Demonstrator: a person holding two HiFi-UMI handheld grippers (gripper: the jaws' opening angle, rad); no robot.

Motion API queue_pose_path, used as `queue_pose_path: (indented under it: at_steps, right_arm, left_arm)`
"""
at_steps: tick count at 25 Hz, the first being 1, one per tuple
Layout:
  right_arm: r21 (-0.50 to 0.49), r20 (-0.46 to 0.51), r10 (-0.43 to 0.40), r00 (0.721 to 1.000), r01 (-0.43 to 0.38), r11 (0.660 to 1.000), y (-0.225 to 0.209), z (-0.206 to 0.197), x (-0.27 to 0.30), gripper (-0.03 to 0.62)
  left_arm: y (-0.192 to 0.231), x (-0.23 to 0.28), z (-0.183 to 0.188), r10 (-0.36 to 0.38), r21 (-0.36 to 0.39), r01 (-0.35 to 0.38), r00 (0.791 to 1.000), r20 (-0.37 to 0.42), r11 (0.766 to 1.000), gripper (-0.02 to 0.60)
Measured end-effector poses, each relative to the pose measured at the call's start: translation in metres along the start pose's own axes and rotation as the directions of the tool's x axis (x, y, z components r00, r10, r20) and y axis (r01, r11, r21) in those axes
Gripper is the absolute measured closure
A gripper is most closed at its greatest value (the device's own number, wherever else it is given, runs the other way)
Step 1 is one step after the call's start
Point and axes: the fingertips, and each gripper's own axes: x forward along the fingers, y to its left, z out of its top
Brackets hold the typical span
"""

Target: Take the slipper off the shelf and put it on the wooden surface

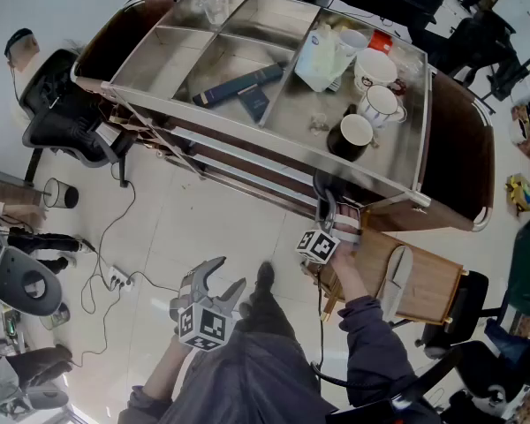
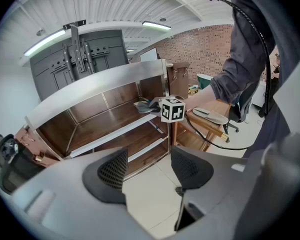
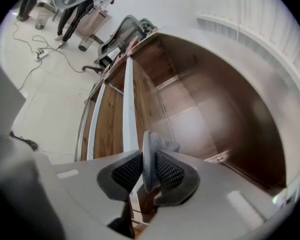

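Observation:
A grey slipper (image 3: 151, 151) stands on edge between my right gripper's (image 3: 149, 173) two pads, which are shut on it, at the right end of the wooden shelf (image 3: 110, 116). From the left gripper view the same slipper (image 2: 144, 105) lies at the shelf's end beside the right gripper's marker cube (image 2: 172, 109). In the head view the right gripper (image 1: 328, 212) reaches under the metal top into the shelf. A second, pale slipper (image 1: 396, 281) lies on the low wooden surface (image 1: 437, 281) to the right. My left gripper (image 1: 223, 276) hangs open over the floor, with nothing between its pads.
The metal top tray (image 1: 247, 69) holds mugs (image 1: 378, 104), a dark book (image 1: 238, 85) and a white bag (image 1: 320, 58). Office chairs (image 1: 66, 117) stand at the left. Cables and a power strip (image 1: 117, 278) lie on the tiled floor.

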Motion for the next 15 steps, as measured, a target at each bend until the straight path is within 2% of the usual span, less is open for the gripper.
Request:
queue_pose_path:
  at_steps: [4,8,12,15]
  right_arm:
    - [0.064,0.065,0.008,0.998,-0.012,0.998,-0.013,0.022,-0.083,0.522]
    - [0.045,0.145,-0.017,0.989,0.01,0.999,-0.009,0.021,-0.188,0.523]
    - [0.004,0.191,-0.044,0.981,0.044,0.999,0.003,-0.001,-0.301,0.523]
    - [-0.006,0.174,-0.048,0.984,0.05,0.999,0.018,-0.03,-0.368,0.523]
  left_arm:
    - [-0.028,-0.021,-0.012,-0.003,0.027,0.003,1.0,0.011,1.0,0.29]
    - [-0.073,-0.044,-0.016,-0.013,0.056,0.009,0.998,0.059,0.998,0.29]
    - [-0.134,-0.069,-0.016,-0.04,0.064,0.032,0.991,0.125,0.997,0.29]
    - [-0.181,-0.087,-0.025,-0.071,0.047,0.065,0.988,0.136,0.997,0.29]
